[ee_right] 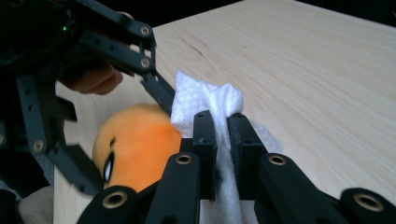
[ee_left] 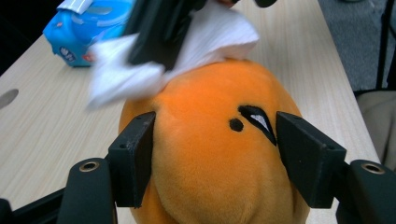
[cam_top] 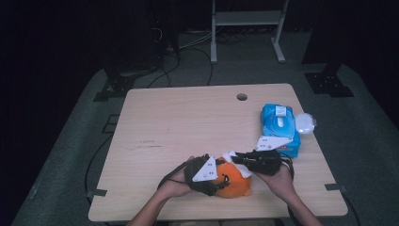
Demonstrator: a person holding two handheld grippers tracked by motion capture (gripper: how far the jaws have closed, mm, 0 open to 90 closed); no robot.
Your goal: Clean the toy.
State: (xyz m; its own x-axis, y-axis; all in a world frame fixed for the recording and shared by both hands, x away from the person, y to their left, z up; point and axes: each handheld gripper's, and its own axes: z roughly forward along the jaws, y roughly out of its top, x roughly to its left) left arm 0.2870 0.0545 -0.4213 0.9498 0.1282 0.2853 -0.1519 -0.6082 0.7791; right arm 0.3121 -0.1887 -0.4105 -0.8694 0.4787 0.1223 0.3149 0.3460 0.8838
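Seen from the high view at the near edge of a pale wooden table [cam_top: 179,122]: left gripper [cam_top: 212,181] clamped around an orange plush toy [cam_top: 234,181], right gripper [cam_top: 236,158] pinching a white wipe [cam_top: 230,155] just above it. In the left gripper view, left gripper [ee_left: 215,154] with black jaws pressed into both flanks of the orange plush toy [ee_left: 210,158], the soft body bulging between them, a stitched black eye turned toward the right-hand jaw. No earlier frame for comparison; grip firm on the toy as pictured. Directly beyond those jaws, on the crown of the toy, white wipe [ee_left: 210,42] crumpled and touching the fur, gripped from above by the other gripper's dark jaws. In the right gripper view, right gripper [ee_right: 222,140] with jaws drawn nearly together, clenched on the white wipe [ee_right: 205,100], a tuft standing up past the jaw tips and the rest trailing down between them. To the lower left of that gripper, orange plush toy [ee_right: 140,144], held by the linkage of the left gripper. Far beyond the left gripper, toward the table's back corner, a blue wipes pack [ee_left: 88,28]; in the high view, blue wipes pack [cam_top: 280,126] just behind the right gripper, with a round white lid [cam_top: 305,123] beside it. Both forearms entering from the bottom edge.
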